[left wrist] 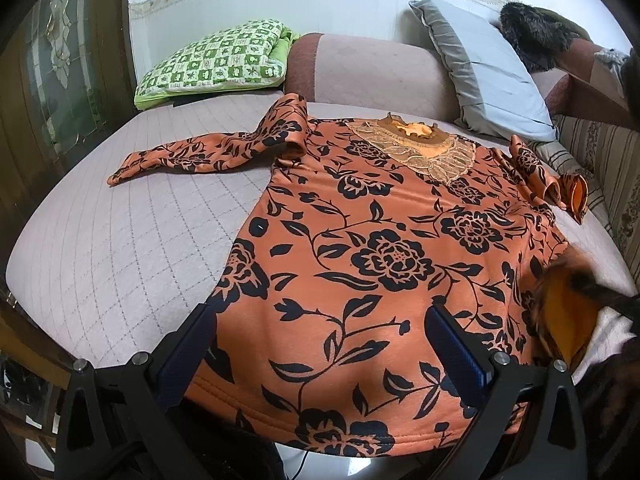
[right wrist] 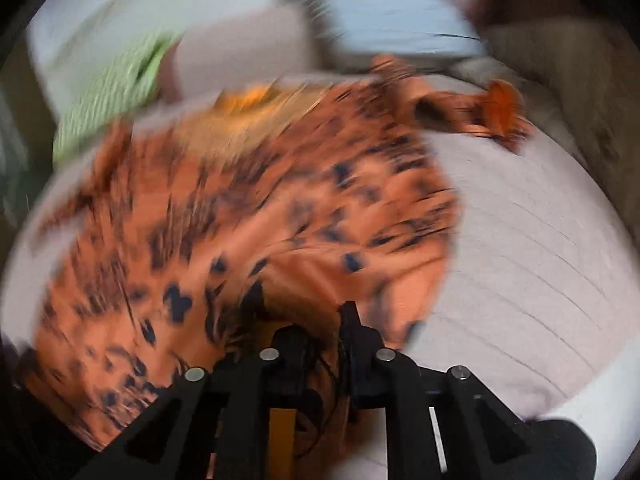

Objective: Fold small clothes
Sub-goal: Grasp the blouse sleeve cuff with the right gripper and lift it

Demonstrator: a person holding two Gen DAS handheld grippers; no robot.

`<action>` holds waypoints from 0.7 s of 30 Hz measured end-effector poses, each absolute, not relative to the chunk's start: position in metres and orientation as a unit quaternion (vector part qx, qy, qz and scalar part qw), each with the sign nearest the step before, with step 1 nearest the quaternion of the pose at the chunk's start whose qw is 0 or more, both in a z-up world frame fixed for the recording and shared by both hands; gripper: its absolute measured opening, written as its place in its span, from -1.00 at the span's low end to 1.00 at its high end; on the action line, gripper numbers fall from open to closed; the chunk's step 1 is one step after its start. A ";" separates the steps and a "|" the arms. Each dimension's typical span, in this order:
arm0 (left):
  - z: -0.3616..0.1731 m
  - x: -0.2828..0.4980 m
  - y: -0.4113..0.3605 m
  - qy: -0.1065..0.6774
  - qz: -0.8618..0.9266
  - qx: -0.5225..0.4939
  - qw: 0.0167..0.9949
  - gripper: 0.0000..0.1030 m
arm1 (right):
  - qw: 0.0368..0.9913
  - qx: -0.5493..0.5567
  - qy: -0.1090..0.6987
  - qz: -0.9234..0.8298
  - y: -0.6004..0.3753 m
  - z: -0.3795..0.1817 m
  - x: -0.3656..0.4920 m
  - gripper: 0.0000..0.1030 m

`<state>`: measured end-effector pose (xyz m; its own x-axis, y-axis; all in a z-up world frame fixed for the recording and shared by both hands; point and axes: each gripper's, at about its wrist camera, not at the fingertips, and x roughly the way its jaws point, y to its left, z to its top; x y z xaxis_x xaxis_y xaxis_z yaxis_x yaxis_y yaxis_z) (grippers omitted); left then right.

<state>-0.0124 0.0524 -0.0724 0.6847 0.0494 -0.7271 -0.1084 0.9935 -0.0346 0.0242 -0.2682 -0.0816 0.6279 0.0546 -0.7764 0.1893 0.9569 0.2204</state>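
An orange top with a black flower print (left wrist: 372, 256) lies flat on the quilted grey bed, collar (left wrist: 416, 130) at the far side and hem nearest me. Its left sleeve (left wrist: 208, 152) stretches out to the left; the right sleeve (left wrist: 548, 180) is bunched at the right. My left gripper (left wrist: 320, 320) is open above the lower hem. In the blurred right wrist view, my right gripper (right wrist: 312, 320) is shut on the right hem corner of the top (right wrist: 248, 216) and lifts it; that raised corner (left wrist: 568, 312) shows its yellow-orange lining in the left wrist view.
A green checked pillow (left wrist: 216, 60), a pinkish bolster (left wrist: 372, 68) and a grey-white pillow (left wrist: 492, 72) line the far side of the bed (left wrist: 120, 240). A striped cover (left wrist: 592, 152) and a dark fur item (left wrist: 536, 28) lie at the right.
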 end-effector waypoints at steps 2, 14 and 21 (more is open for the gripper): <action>-0.073 -0.011 0.054 0.396 0.038 -0.045 0.916 1.00 | 0.878 0.245 0.402 -0.081 -0.321 -0.073 -0.007 -0.73; -0.080 0.001 0.044 0.416 0.016 -0.053 0.908 1.00 | 0.903 0.173 0.362 -0.154 -0.336 -0.029 -0.062 0.38; -0.084 0.001 0.067 0.425 0.039 -0.089 0.900 1.00 | 0.902 0.177 0.361 -0.159 -0.325 -0.031 -0.056 0.38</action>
